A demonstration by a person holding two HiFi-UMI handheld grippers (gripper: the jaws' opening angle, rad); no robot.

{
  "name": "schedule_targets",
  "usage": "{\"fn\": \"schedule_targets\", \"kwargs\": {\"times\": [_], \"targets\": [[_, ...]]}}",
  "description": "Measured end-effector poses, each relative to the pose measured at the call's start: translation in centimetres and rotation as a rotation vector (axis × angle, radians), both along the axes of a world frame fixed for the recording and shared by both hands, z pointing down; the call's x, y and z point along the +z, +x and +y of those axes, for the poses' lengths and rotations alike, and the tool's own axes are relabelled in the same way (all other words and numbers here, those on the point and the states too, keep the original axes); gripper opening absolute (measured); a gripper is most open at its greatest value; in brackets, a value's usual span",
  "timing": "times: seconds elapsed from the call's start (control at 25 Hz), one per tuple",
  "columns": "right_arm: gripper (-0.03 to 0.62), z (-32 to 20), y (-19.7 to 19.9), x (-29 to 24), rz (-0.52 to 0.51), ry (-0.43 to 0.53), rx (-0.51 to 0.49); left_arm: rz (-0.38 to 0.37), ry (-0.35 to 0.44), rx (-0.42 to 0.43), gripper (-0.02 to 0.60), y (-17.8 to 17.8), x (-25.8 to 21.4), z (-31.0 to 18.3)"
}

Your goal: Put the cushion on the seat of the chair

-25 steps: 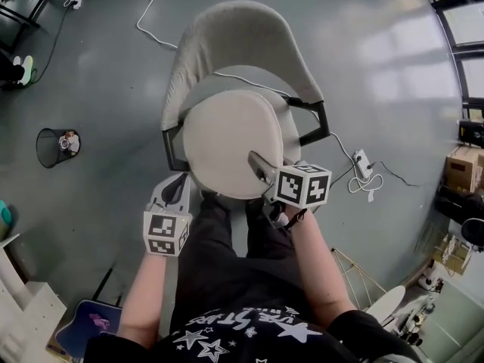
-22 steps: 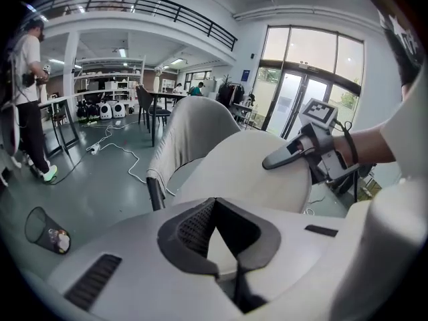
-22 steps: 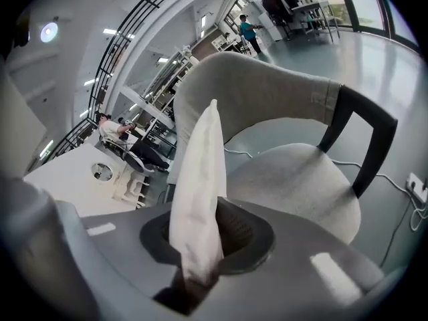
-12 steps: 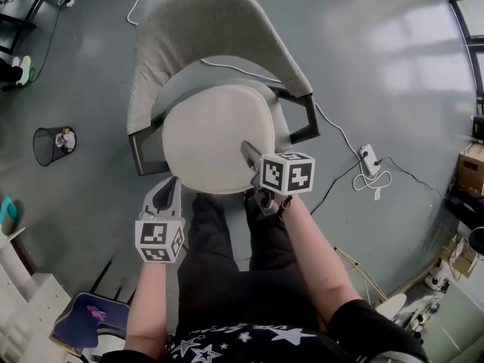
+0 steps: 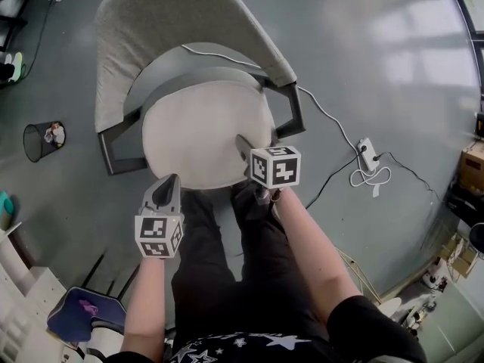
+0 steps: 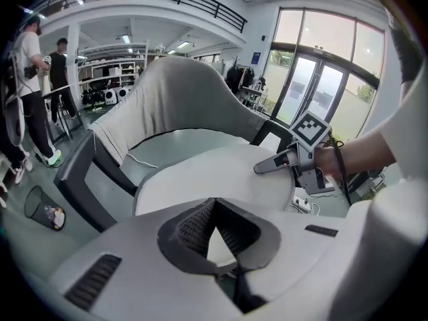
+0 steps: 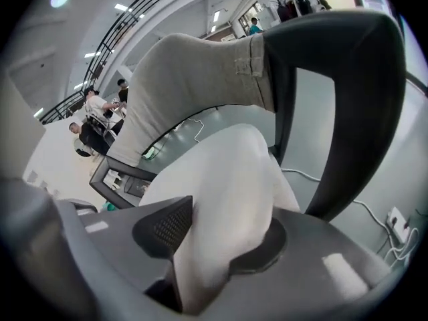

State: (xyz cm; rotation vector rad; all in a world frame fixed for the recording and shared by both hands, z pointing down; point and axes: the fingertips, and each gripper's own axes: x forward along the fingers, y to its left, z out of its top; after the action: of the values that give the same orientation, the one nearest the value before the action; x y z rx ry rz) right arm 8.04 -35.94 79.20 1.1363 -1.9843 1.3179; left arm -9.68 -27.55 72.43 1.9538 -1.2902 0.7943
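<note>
The round off-white cushion point(image 5: 204, 134) lies on the dark grey seat point(image 5: 189, 63) of the chair, in front of its grey fabric backrest point(image 5: 174, 21). My right gripper point(image 5: 240, 144) is at the cushion's near right edge. Its jaws are opening, and in the right gripper view the cushion point(image 7: 227, 179) still fills the gap of that gripper point(image 7: 214, 236) and touches both sides. My left gripper point(image 5: 168, 181) hovers just off the cushion's near left edge, shut and empty. In the left gripper view its tips point(image 6: 214, 202) meet in front of the cushion point(image 6: 214, 172), with the right gripper point(image 6: 267, 168) across it.
Black armrests point(image 5: 291, 112) flank the seat, and a white cable point(image 5: 227, 57) crosses it behind the cushion. On the floor are a wastebasket point(image 5: 41, 138), a power strip point(image 5: 365, 155) with cords, and a blue object point(image 5: 83, 312) near my legs. People point(image 6: 30, 79) stand far off.
Both grippers have come down and forward towards the chair. The cushion, held higher over the seat before, has sunk onto it. The chair now looks larger and nearer.
</note>
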Motion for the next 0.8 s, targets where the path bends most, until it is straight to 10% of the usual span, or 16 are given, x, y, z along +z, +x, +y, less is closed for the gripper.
{"fn": "schedule_targets", "kwargs": {"times": [0.32,0.8], "targets": [[0.290,0.9,2.5,2.3,0.024,-0.046,0.006,0.007,-0.034,-0.004,0.008,1.7,0.7,1.8],[0.299,2.9,6.3,-0.8,-0.015,-0.070,0.181,0.012,0.031,-0.039,0.008,2.7,-2.1,0.0]]}}
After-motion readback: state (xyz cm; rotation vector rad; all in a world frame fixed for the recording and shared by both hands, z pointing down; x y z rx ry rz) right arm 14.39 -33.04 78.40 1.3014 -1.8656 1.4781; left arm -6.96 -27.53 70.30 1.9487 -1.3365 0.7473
